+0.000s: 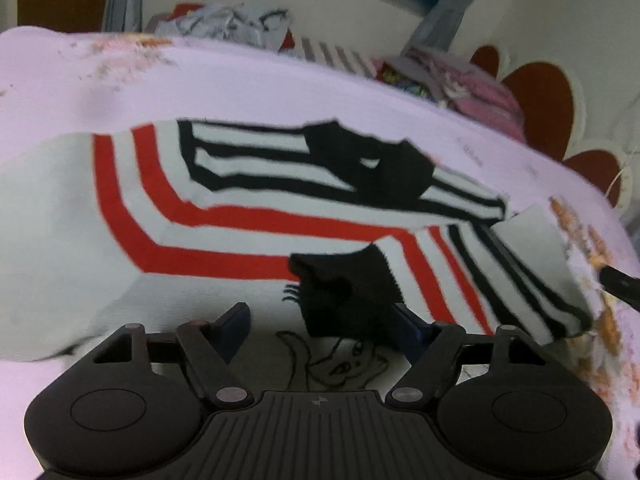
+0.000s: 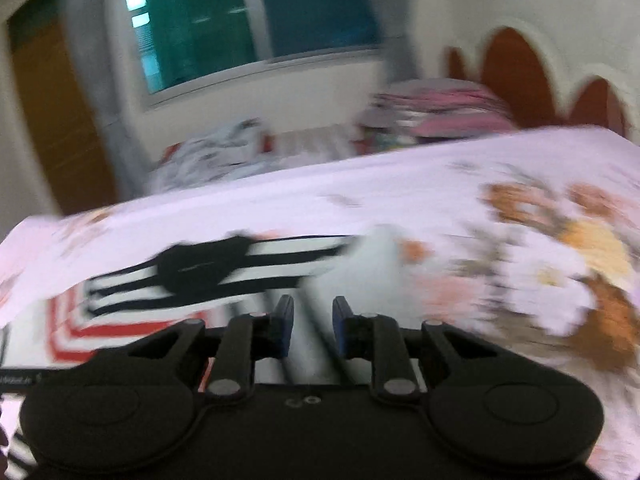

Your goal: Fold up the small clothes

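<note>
The small white knit top (image 1: 224,240) lies spread across the bed in front of me, soft cotton with broad red bands that bend in angular curves and thinner black stripes running along the sleeves. A black ribbed cuff (image 1: 352,284) is folded over onto the white body just ahead of my left gripper (image 1: 324,320), and a thin-lined cartoon drawing (image 1: 340,360) shows on the fabric between its fingers. A second black patch (image 1: 372,164) sits farther up where the striped sleeve crosses.

My left gripper's jaws stand wide, blue pads well apart, the right pad touching or just under the cuff's edge; nothing is pinched between them. My right gripper (image 2: 314,320) has its jaws narrow, with a small gap between the blue pads; a white strip of the garment (image 2: 316,312) runs through that gap, but the picture is too blurred to tell whether the pads press on it.

Under the top is a pale lilac bedsheet (image 1: 280,80), smooth, printed with orange and brown flowers. Beyond it lie crumpled clothes (image 1: 228,20), a pink stack (image 2: 440,108), a scalloped brown-and-cream headboard (image 1: 540,100) and a window (image 2: 260,12)
</note>
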A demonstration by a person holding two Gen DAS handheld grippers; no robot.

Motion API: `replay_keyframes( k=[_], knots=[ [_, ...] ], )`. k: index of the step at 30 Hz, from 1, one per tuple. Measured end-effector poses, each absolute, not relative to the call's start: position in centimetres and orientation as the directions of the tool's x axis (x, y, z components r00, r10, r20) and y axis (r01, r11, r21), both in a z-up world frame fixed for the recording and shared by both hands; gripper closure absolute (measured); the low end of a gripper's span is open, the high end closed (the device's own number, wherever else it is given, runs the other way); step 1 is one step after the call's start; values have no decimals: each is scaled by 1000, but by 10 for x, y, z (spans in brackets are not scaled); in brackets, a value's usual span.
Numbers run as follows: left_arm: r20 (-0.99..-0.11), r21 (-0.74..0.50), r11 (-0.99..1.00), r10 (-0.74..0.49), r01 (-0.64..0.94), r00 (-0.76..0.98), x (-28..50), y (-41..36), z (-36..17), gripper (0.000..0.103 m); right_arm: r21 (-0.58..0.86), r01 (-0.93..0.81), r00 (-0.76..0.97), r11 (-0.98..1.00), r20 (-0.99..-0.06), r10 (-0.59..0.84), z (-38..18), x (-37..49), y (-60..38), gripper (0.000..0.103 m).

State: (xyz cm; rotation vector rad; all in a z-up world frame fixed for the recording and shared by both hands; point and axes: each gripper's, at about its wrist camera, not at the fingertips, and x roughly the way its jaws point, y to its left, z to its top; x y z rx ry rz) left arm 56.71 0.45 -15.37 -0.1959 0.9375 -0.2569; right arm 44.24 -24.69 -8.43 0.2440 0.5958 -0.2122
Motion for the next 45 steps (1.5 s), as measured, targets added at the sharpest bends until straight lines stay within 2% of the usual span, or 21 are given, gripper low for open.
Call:
replay_keyframes(
  k=[3, 4, 5, 6, 8, 10, 13, 17, 21, 24, 26, 27, 28, 31, 33, 35, 37, 38, 40, 42, 45],
  knots=[
    [-778, -271, 954, -294, 126, 555, 575, -7, -162, 27, 210, 361, 766, 908, -622, -161, -95, 430, -288, 82],
    [-779, -263, 956, -290, 130, 557, 577, -11, -163, 32, 236, 382, 753, 894, -640, -153, -100, 427, -299, 82],
    [-776, -255, 957, -287, 137, 562, 578, -15, -163, 39, 252, 396, 746, 883, -650, -148, -104, 423, -306, 82],
    [-777, -244, 959, -281, 142, 563, 581, -19, -164, 53, 266, 407, 740, 874, -656, -145, -107, 421, -310, 81],
    [-777, -235, 963, -267, 131, 569, 586, -20, -164, 65, 286, 421, 732, 861, -667, -137, -113, 418, -316, 81],
    [-772, -262, 958, -280, 115, 571, 590, -17, -163, 92, 303, 420, 728, 856, -676, -118, -116, 418, -319, 81],
    [-746, -285, 953, -288, 103, 600, 587, -9, -156, 96, 306, 403, 722, 863, -685, -95, -118, 418, -317, 80],
    [-697, -205, 975, -209, 88, 687, 573, 2, -139, 96, 314, 363, 723, 877, -689, -52, -121, 425, -316, 80],
    [-735, -184, 981, -177, 59, 655, 576, 10, -153, 96, 298, 323, 717, 898, -697, -27, -125, 433, -314, 79],
    [-745, -174, 983, -167, 53, 646, 577, 7, -160, 96, 316, 302, 740, 899, -673, -13, -121, 444, -321, 72],
    [-740, -166, 985, -148, 35, 656, 576, 8, -159, 85, 330, 275, 762, 903, -647, 4, -116, 454, -328, 62],
    [-734, -165, 986, -139, 24, 665, 576, 9, -159, 61, 342, 257, 774, 904, -633, 20, -114, 461, -332, 57],
    [-728, -168, 986, -134, 15, 673, 575, 9, -159, 39, 360, 233, 783, 903, -621, 46, -113, 472, -338, 57],
    [-710, -183, 983, -131, -3, 692, 581, 12, -161, 35, 437, 185, 796, 880, -591, 126, -117, 502, -356, 59],
    [-720, -210, 978, -148, -9, 678, 588, 12, -167, 37, 472, 174, 797, 864, -583, 157, -124, 522, -368, 59],
    [-728, -188, 982, -127, -17, 674, 591, 8, -171, 51, 507, 174, 786, 844, -588, 191, -134, 543, -380, 60],
    [-726, -149, 989, -112, 3, 679, 591, 1, -171, 90, 540, 180, 765, 822, -602, 228, -148, 559, -388, 60],
    [-722, -169, 986, -134, 15, 679, 591, 0, -171, 99, 556, 178, 752, 812, -609, 252, -154, 565, -390, 60],
    [-696, -151, 989, -113, 9, 710, 585, -3, -166, 98, 578, 139, 734, 804, -605, 308, -161, 575, -387, 66],
    [-648, -122, 992, -82, 3, 757, 575, -5, -161, 98, 553, 42, 724, 832, -591, 356, -156, 579, -376, 94],
    [-665, -76, 996, -12, -51, 747, 574, -3, -170, 98, 440, 7, 747, 898, -600, 287, -149, 575, -363, 95]
  ],
)
